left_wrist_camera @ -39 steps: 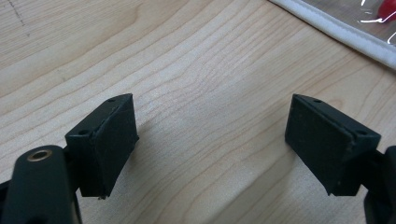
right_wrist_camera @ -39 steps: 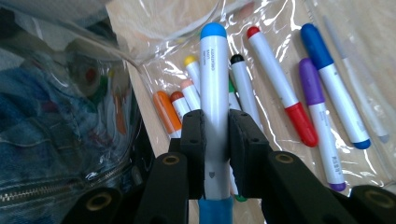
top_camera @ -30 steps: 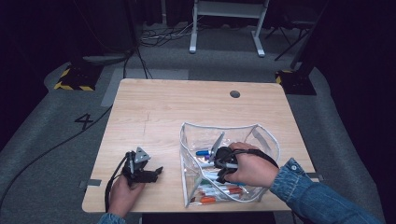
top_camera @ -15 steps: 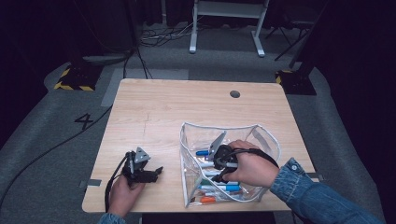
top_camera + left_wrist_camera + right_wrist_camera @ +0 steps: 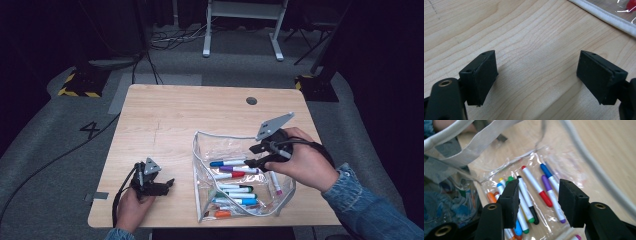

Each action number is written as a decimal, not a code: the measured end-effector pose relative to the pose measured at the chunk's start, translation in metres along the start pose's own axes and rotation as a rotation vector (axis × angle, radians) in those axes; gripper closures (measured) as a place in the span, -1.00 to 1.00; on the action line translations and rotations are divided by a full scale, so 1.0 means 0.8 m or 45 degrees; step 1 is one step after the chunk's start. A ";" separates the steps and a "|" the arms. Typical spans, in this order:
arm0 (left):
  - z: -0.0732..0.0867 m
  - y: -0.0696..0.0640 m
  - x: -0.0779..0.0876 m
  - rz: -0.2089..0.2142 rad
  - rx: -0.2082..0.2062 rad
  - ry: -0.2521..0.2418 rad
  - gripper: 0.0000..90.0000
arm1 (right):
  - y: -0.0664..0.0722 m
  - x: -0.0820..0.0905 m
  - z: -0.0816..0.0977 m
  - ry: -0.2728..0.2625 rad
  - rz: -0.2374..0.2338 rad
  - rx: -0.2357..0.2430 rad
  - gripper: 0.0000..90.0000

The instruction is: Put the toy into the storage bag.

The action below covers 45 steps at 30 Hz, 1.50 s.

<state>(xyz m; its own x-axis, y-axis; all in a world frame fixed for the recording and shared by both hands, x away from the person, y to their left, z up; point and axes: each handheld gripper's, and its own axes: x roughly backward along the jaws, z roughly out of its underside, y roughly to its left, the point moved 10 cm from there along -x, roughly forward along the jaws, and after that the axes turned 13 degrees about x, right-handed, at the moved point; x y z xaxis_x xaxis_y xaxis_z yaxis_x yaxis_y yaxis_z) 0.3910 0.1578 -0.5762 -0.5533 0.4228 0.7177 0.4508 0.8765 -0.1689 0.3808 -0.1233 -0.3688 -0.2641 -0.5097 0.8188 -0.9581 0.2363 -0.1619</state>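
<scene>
Markers (image 5: 232, 175) lie loose in a clear pouch (image 5: 200, 165) at the near right of the surface (image 5: 200, 115). They look light, stiff and smooth-barrelled, likely to roll, so a hold across mid-barrel seems soundest. The pouch is soft, slick film with a firmer white rim. The right gripper (image 5: 251, 156) hangs inside the pouch's mouth, fingers (image 5: 510, 200) released and empty above the red-capped one. The left gripper (image 5: 169, 184) rests beside the pouch, fingers (image 5: 482, 75) spread wide, holding nothing.
</scene>
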 end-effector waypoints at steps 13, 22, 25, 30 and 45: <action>0.000 0.000 0.000 0.000 -0.003 0.003 -0.62 | -0.069 0.068 0.055 -0.089 0.174 -0.234 0.04; 0.000 0.000 0.000 0.000 -0.003 0.003 -0.62 | -0.100 0.086 0.111 -0.057 0.248 -0.384 0.02; 0.000 0.000 0.000 0.000 -0.003 0.003 -0.62 | -0.110 0.089 0.133 -0.025 0.294 -0.423 0.02; 0.000 0.000 0.000 0.000 -0.003 0.003 -0.62 | -0.110 0.070 0.167 0.013 0.278 -0.488 0.00; 0.000 0.000 0.000 0.000 -0.003 0.002 -0.62 | -0.074 -0.023 0.230 0.049 0.102 -0.566 -0.15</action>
<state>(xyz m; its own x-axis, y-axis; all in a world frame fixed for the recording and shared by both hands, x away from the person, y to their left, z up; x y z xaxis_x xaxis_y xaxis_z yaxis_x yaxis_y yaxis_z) 0.3909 0.1580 -0.5763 -0.5521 0.4222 0.7190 0.4523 0.8761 -0.1671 0.4220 -0.2804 -0.4753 -0.3232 -0.4460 0.8347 -0.7916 0.6107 0.0198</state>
